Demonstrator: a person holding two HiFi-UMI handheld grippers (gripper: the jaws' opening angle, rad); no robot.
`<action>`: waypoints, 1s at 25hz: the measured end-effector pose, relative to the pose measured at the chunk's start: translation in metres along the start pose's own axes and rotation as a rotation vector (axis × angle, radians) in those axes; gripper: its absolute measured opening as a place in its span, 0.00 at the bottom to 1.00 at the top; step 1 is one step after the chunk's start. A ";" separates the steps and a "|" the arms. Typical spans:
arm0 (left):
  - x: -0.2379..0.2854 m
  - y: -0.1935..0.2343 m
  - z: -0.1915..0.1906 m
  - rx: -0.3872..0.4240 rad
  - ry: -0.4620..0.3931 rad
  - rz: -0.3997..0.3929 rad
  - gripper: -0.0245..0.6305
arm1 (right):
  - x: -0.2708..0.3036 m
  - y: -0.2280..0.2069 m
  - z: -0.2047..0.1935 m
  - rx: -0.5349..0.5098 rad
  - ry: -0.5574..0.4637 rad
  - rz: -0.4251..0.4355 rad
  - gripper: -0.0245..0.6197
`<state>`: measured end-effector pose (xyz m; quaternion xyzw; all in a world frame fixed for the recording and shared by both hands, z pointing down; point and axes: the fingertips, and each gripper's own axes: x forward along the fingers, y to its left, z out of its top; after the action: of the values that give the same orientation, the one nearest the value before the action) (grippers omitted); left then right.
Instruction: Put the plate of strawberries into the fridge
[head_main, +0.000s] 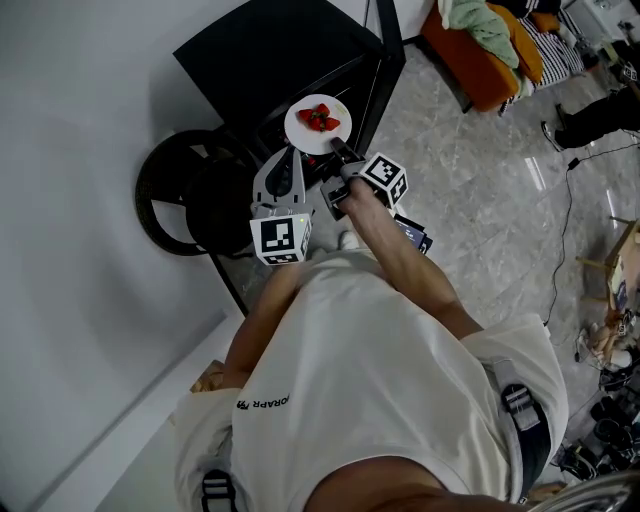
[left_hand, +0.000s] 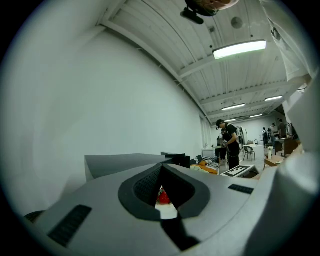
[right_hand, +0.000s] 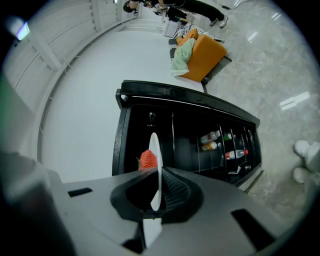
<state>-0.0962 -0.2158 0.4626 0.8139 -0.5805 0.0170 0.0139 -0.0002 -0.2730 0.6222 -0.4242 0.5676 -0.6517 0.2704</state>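
The right gripper (head_main: 338, 150) clamps the rim of the plate (head_main: 300, 136) of strawberries (head_main: 319, 119), holding it in the air at the open fridge's (right_hand: 200, 145) front edge, while the left gripper (head_main: 290, 156) beside it has its jaws together, empty.

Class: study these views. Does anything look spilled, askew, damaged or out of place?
Nothing stands out. The strawberries sit on the plate, which the right gripper clamps by its rim before the open fridge. Nothing has spilled.
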 end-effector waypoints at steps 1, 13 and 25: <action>0.000 0.001 0.000 0.001 0.000 0.002 0.04 | 0.003 -0.001 0.000 -0.006 0.001 -0.004 0.07; -0.005 0.008 0.001 0.019 0.006 0.018 0.04 | 0.035 -0.016 0.008 -0.022 0.008 -0.042 0.07; -0.011 0.008 0.004 0.051 0.003 0.035 0.04 | 0.054 -0.028 0.014 -0.012 0.017 -0.053 0.07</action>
<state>-0.1074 -0.2082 0.4584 0.8038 -0.5939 0.0333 -0.0062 -0.0111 -0.3194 0.6625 -0.4352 0.5624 -0.6588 0.2456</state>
